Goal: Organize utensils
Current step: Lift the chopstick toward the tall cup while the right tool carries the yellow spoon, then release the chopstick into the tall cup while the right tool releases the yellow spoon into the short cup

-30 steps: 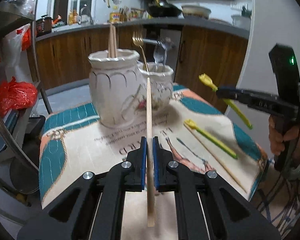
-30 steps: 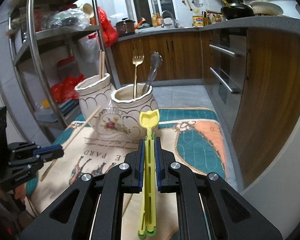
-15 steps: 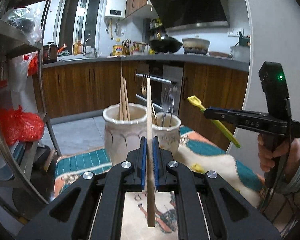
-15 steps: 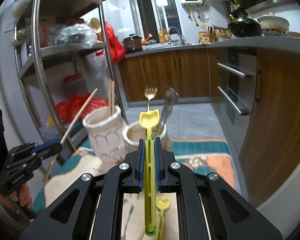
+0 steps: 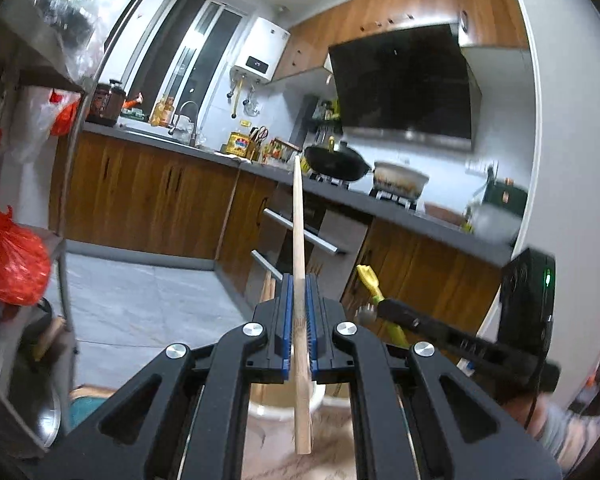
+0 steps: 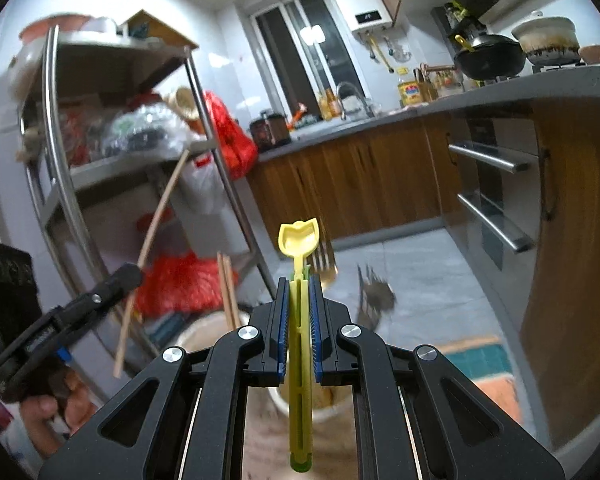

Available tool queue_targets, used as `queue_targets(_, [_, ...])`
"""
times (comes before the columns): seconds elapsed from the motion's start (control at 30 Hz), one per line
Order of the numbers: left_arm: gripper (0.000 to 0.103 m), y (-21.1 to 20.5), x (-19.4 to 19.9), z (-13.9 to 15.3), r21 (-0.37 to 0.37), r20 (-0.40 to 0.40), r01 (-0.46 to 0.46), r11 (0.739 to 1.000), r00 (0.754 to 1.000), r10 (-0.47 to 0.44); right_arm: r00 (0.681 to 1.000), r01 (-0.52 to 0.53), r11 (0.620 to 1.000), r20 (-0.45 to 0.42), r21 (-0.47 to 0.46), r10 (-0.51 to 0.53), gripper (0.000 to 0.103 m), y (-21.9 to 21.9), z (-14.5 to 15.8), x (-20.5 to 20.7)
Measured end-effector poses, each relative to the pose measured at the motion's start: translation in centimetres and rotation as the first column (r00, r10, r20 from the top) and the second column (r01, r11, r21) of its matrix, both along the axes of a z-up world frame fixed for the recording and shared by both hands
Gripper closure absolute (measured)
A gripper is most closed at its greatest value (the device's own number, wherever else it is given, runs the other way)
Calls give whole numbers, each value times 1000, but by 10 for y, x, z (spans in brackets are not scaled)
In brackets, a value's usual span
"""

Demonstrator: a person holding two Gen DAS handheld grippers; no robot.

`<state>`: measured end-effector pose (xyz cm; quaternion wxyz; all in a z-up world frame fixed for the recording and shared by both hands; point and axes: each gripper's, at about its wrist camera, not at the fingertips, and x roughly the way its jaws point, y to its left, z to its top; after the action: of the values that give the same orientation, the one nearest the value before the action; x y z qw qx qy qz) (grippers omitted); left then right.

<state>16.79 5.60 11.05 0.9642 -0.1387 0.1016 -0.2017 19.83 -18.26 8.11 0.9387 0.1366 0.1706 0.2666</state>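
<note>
My left gripper (image 5: 299, 282) is shut on a single wooden chopstick (image 5: 298, 220) that points up and away, raised over the white ceramic jar (image 5: 278, 406) just under the fingers. My right gripper (image 6: 300, 286) is shut on a yellow-green plastic utensil (image 6: 299, 240), above the second jar (image 6: 324, 412), which holds a gold fork (image 6: 325, 261) and metal tongs (image 6: 374, 294). The first jar (image 6: 198, 334) holds two chopsticks (image 6: 228, 296). In the right wrist view, the left gripper (image 6: 130, 276) holds its chopstick (image 6: 156, 228) at the left. In the left wrist view, the right gripper (image 5: 382, 305) holds the yellow utensil (image 5: 370, 280).
A metal shelf rack (image 6: 60, 168) with red bags (image 6: 228, 136) stands on the left. Wooden cabinets and oven handles (image 6: 492, 224) run along the right and back. The teal and orange tablecloth (image 6: 484, 364) shows under the jars. A hand (image 6: 46, 408) grips the left tool.
Both grippers have risen and tipped upward with their utensils still clamped. The jars and the table have dropped to the bottom of both views.
</note>
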Motion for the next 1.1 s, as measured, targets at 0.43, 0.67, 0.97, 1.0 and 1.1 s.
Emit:
queue_targets(0.43, [97, -11, 33, -32, -1, 19, -100, 995, 995, 100, 998, 16, 999, 59, 50, -19, 92, 24, -24, 34])
queue_targets(0.67, [97, -5, 31, -44, -5, 21, -120, 993, 993, 120, 992, 51, 994, 119, -101, -39, 92, 45, -36, 29])
queue_targets(0.97, [97, -10, 20, -51, 73, 28, -122, 990, 992, 120, 991, 62, 981, 125, -183, -39, 92, 47, -35, 26])
queue_targets(1.0, [97, -10, 18, -53, 78, 27, -121, 990, 993, 119, 991, 64, 980, 130, -190, -39, 92, 47, -35, 25])
queue_targets(1.1, [97, -11, 16, -56, 96, 23, -119, 988, 993, 117, 991, 64, 975, 131, -215, -37, 92, 47, -38, 21])
